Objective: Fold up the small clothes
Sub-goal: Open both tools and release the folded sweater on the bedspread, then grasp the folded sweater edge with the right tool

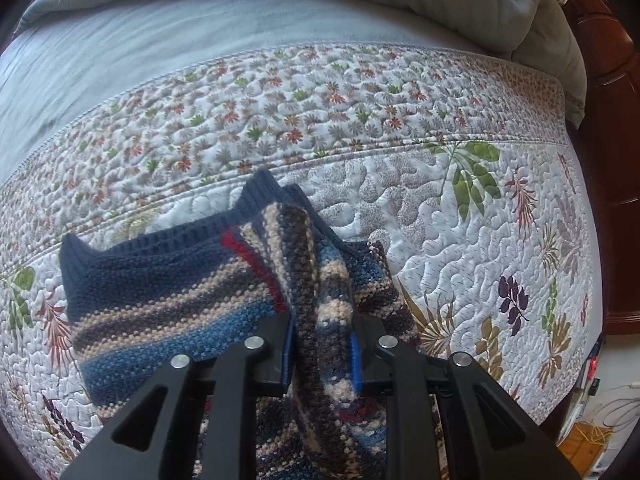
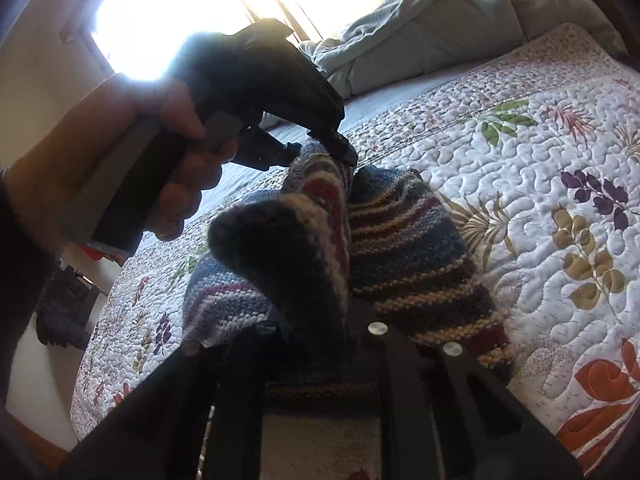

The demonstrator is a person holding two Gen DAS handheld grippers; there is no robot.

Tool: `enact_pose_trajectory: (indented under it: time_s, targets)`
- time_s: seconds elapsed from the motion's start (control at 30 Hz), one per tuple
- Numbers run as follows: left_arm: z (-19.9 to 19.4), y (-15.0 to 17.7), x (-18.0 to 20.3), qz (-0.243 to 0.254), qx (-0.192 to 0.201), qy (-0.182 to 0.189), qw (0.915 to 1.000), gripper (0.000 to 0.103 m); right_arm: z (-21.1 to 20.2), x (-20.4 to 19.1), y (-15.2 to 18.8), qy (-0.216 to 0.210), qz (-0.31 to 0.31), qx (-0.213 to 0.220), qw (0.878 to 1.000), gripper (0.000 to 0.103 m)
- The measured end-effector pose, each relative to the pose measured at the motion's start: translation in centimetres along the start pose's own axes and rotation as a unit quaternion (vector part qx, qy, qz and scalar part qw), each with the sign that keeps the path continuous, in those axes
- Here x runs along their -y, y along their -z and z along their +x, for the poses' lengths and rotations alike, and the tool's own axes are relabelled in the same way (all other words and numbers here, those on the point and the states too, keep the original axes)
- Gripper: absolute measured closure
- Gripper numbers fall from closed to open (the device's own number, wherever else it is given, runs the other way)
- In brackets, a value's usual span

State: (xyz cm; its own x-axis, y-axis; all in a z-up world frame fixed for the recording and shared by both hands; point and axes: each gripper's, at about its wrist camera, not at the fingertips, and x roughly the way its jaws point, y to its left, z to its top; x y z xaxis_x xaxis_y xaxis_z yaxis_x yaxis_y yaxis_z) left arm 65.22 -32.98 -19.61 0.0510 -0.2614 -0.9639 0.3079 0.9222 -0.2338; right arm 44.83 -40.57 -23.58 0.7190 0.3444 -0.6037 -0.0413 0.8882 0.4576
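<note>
Both grippers, left [image 1: 322,344] and right [image 2: 310,334], had jaws clamped on folds of the soft, floppy striped sweater [image 1: 168,288]; its ribbed edges offered firmer holds.

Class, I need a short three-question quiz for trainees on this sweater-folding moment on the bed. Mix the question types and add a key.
1. True or false: the left gripper is shut on the striped sweater.
2. What lies under the sweater? A) quilt B) bare floor C) desk
3. Fill in: in the right wrist view, the right gripper pinches a raised ___ of the sweater.

Key: 1 true; 2 A; 3 fold
</note>
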Motion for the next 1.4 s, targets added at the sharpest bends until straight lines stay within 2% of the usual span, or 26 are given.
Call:
enact_pose_trajectory:
  time_s: [0.13, 0.23, 0.3, 0.37, 0.47, 0.53, 0.57, 0.6, 0.67, 0.8, 0.9, 1.0, 1.07, 1.13, 1.17, 1.27, 1.4]
  targets:
    - [0.4, 0.1, 0.3, 0.0, 0.0, -0.003, 1.0, 0.08, -0.1, 0.5, 0.2, -0.006, 0.006, -0.006, 1.0, 0.09]
    - [0.5, 0.3, 0.6, 0.001, 0.004, -0.001, 1.0, 0.075, -0.1, 1.1, 0.3, -0.021, 0.023, -0.011, 0.999, 0.09]
    - [0.5, 0.4, 0.7, 0.001, 0.008, 0.007, 0.9999, 0.067, -0.1, 1.5, 0.3, -0.027, 0.031, -0.014, 0.999, 0.09]
    - [-0.2, 0.5, 1.0, 0.001, 0.02, 0.025, 0.9995, 0.046, -0.2, 1.8, 0.3, -0.03, 0.038, -0.017, 0.999, 0.09]
    - [-2.5, 0.5, 1.0, 0.004, 0.049, 0.052, 0.9975, 0.037, -0.3, 2.5, 0.5, -0.036, 0.052, -0.026, 0.998, 0.087]
    - [-4.5, 0.7, 0.4, -0.001, 0.069, 0.08, 0.9944, 0.035, -0.3, 3.2, 0.7, -0.045, 0.068, -0.037, 0.996, 0.078]
    - [-5.5, 1.0, 0.1, 0.002, 0.079, 0.087, 0.9931, 0.032, -0.4, 3.6, 0.8, -0.048, 0.075, -0.04, 0.995, 0.066]
    - [-6.5, 1.6, -0.2, 0.009, 0.091, 0.091, 0.9917, 0.031, -0.5, 4.2, 0.8, -0.056, 0.088, -0.042, 0.994, 0.042]
    - [-8.3, 3.3, -1.1, 0.027, 0.114, 0.092, 0.9889, 0.029, -1.0, 5.2, 0.7, -0.076, 0.113, -0.037, 0.99, 0.018]
    - [-9.7, 8.3, -4.0, 0.04, 0.136, 0.113, 0.9835, 0.028, -1.1, 8.3, 0.4, -0.142, 0.198, -0.042, 0.969, 0.016]
    - [-8.8, 12.4, -6.8, 0.027, 0.132, 0.142, 0.9806, 0.026, -0.9, 9.6, 0.3, -0.17, 0.242, -0.038, 0.955, 0.016]
    - [-7.7, 14.9, -8.8, 0.013, 0.126, 0.142, 0.9817, 0.025, 0.2, 9.7, 0.1, -0.2, 0.26, -0.051, 0.943, 0.015]
    - [-7.3, 15.7, -9.8, 0.004, 0.123, 0.148, 0.9813, 0.026, 0.8, 9.4, 0.2, -0.202, 0.261, -0.058, 0.942, 0.016]
    - [-7.4, 16.1, -10.6, -0.005, 0.13, 0.155, 0.9793, 0.026, 0.6, 9.0, 0.0, -0.192, 0.244, -0.05, 0.949, 0.051]
    - [-7.5, 16.2, -10.8, -0.007, 0.132, 0.157, 0.9786, 0.026, 0.4, 8.9, -0.1, -0.193, 0.241, -0.047, 0.95, 0.077]
    - [-8.4, 16.4, -11.3, -0.013, 0.148, 0.169, 0.9744, 0.025, -1.4, 8.6, -0.6, -0.177, 0.219, -0.034, 0.959, 0.081]
    - [-8.9, 16.7, -10.8, -0.004, 0.161, 0.176, 0.9712, 0.025, -3.8, 8.0, -0.4, -0.158, 0.187, -0.039, 0.969, 0.081]
